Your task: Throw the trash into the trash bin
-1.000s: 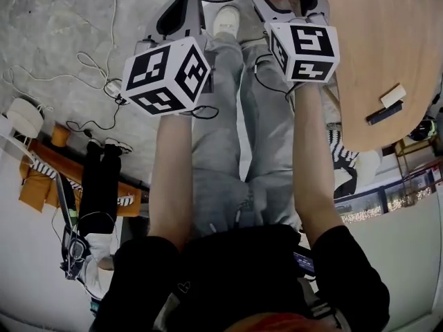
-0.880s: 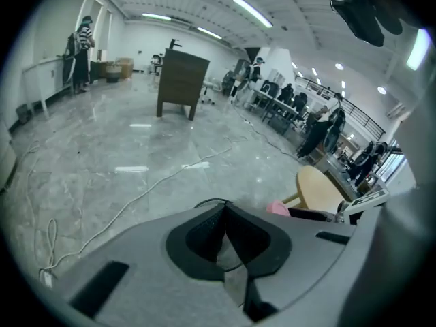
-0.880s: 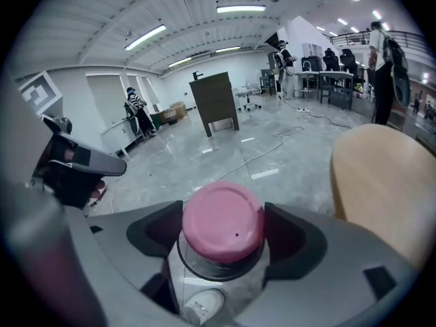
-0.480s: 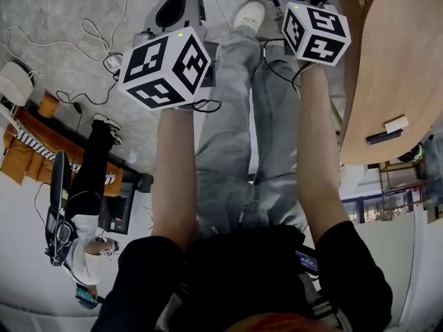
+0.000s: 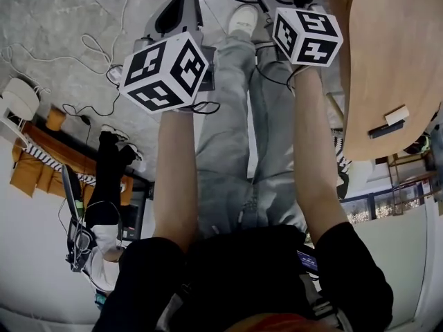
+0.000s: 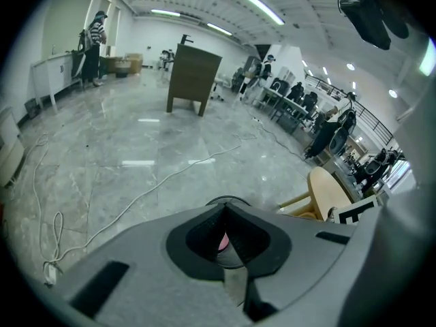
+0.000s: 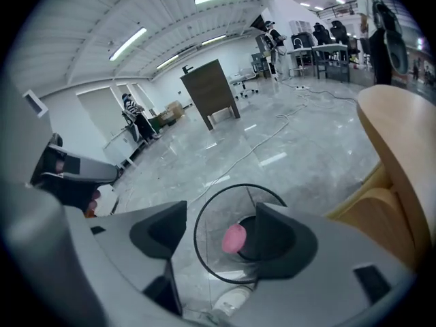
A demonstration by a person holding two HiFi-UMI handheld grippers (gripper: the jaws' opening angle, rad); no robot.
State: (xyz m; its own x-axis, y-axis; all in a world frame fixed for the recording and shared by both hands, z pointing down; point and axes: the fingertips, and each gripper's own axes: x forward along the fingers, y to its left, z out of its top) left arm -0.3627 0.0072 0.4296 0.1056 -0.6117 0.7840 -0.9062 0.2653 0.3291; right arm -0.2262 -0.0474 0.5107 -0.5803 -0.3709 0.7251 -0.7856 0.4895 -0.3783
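- Left gripper [image 6: 223,211]: jaws together, nothing between them.
- Right gripper [image 7: 221,225]: jaws apart, holding nothing.
- Pink trash [image 7: 234,238]: free of both grippers. It shows beyond and below the right gripper's gap, nearer its right jaw, within the black wire rim of the trash bin [image 7: 238,185]. It also shows as a pink sliver just past the left gripper's closed tips.
- Wooden chair [image 7: 402,148]: to the right of the right gripper.
- White shoe [image 7: 231,300]: below the right gripper, just outside the bin's rim.
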